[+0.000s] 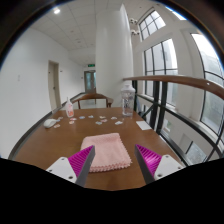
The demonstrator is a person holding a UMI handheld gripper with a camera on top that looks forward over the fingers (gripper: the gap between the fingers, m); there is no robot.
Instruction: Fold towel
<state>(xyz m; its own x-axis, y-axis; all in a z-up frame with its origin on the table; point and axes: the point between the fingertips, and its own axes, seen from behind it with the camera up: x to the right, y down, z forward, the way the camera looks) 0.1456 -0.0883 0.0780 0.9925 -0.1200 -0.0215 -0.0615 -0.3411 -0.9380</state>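
Observation:
A pink towel (106, 150) lies flat on the brown wooden table (45, 145), folded into a rough rectangle with a scalloped near edge. My gripper (115, 163) hovers above the table's near side with its fingers wide apart. The left magenta pad (82, 160) overlaps the towel's near left corner in view. The right pad (148, 157) stands to the right of the towel. Nothing is held between the fingers.
Small cards or papers (95, 121) are scattered on the far part of the table. A white object (51, 123) lies at the far left. A wooden chair (91, 98) stands behind the table. A railing (175, 95) and large windows run along the right.

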